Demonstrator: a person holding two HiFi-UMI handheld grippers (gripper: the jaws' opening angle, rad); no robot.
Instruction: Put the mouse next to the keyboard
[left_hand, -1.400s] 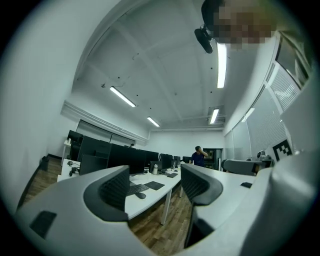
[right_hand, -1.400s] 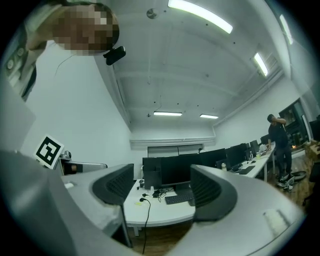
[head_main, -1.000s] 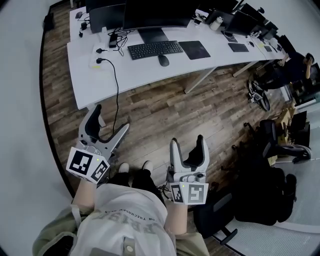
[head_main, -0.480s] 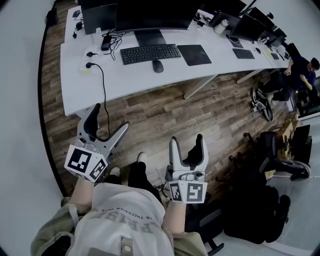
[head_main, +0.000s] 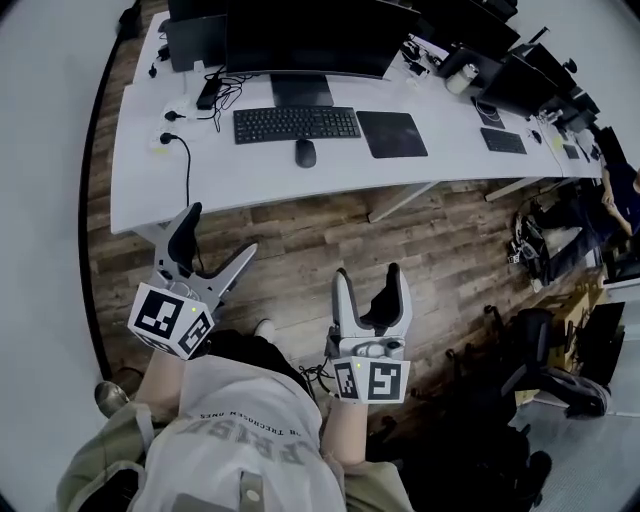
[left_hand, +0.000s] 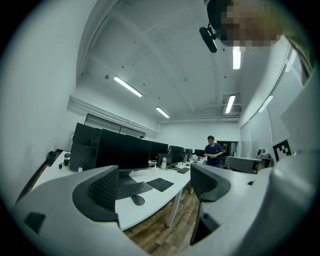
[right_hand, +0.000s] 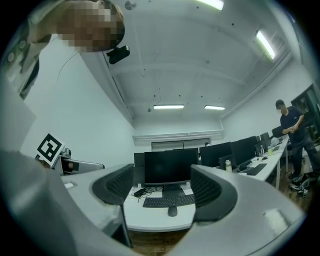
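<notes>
Head view: mouse (head_main: 305, 153) beyond hand-held grippers (head_main: 218, 233) (head_main: 366, 274)

Left claw (left_hand: 155, 181) with jaws apart and empty; beyond, mouse (left_hand: 138, 200) just beside keyboard (left_hand: 133, 189) on white desk (left_hand: 149, 206).

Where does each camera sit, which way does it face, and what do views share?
Head view: on the person's head, steeply down at the long white desk and wooden floor; shows forearms, left tongs, right tongs.
Left gripper view: on the left tongs, facing the desk obliquely; its open jaws show.
Right gripper view: on the right tongs, facing the desk squarely; its open jaws show.
Shared: black keyboard, dark oval mouse.
</notes>
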